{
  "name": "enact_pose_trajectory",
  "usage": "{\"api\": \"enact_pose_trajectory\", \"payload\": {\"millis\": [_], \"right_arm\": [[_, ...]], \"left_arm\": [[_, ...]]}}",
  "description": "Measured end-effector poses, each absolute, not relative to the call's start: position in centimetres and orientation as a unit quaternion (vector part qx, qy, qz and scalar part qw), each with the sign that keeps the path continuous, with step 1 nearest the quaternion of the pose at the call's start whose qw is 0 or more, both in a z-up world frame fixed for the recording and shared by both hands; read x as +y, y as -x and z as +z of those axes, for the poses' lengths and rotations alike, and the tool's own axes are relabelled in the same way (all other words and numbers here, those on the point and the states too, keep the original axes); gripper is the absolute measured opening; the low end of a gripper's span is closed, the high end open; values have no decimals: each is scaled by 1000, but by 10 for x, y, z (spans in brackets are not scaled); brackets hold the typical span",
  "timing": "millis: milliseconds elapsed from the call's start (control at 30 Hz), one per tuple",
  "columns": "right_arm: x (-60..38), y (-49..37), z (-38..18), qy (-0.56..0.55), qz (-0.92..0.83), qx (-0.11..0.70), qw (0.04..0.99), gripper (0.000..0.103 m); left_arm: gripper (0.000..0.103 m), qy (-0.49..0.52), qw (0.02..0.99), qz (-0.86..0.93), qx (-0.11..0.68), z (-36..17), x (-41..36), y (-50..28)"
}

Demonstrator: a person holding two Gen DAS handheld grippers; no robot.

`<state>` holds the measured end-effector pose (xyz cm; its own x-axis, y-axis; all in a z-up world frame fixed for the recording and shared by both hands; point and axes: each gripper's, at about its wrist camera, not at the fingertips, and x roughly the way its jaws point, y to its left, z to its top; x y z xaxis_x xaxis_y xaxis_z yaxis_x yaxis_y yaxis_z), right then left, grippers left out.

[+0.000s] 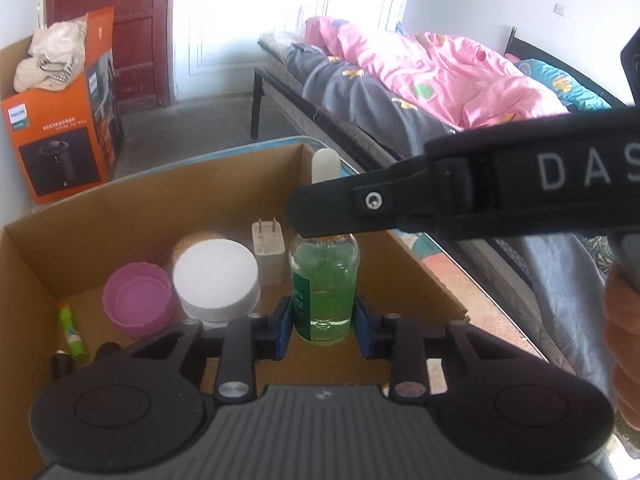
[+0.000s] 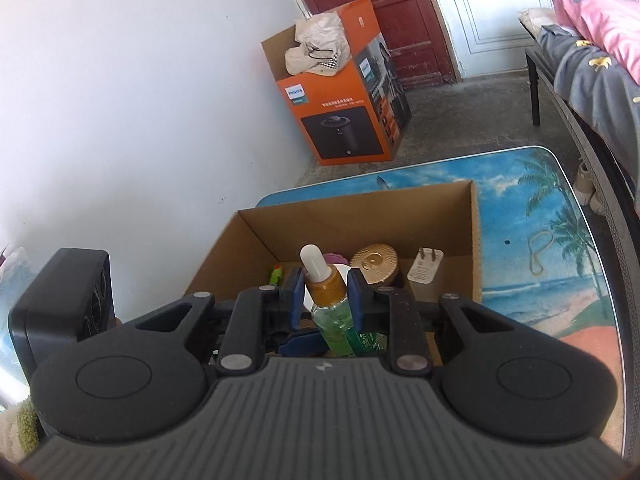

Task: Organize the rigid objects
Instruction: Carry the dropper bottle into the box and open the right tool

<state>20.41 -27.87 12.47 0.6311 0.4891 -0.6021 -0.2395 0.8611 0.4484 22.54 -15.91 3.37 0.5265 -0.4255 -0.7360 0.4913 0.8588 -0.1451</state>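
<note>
A green dropper bottle (image 1: 325, 285) with a gold collar and white bulb stands upright inside the open cardboard box (image 1: 120, 216). My left gripper (image 1: 323, 326) is shut on the bottle's glass body. My right gripper (image 2: 325, 285) is shut on the bottle's gold collar (image 2: 326, 286), below the white bulb (image 2: 314, 262). In the left wrist view the right gripper's finger (image 1: 344, 204) crosses in front of the bottle's neck. The box (image 2: 476, 248) stands on the beach-print table (image 2: 540, 240).
In the box are a white round jar (image 1: 216, 276), a pink lid (image 1: 138, 298), a white charger plug (image 1: 269, 252), a gold-lidded jar (image 2: 374, 262), a green tube (image 1: 72, 332) and small dark items. An orange carton (image 1: 64, 136) stands on the floor; a bed (image 1: 400, 80) lies to the right.
</note>
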Motion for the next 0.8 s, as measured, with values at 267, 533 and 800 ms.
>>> {"api": "enact_pose_trajectory", "payload": {"millis": [267,533,800], "right_arm": [[-286,-236,72,-162,201,409,875,21],[-277,-245,54,-107,203,416,880,21],[-266,-247,55,-64,200,413,886,22]], "left_arm": [[33,-41,850,-258,458,8,-171,-248],[39,-31,844,-253,473,3,-169,-257],[45,-36,848,-248,467,3,-166,-254]]}}
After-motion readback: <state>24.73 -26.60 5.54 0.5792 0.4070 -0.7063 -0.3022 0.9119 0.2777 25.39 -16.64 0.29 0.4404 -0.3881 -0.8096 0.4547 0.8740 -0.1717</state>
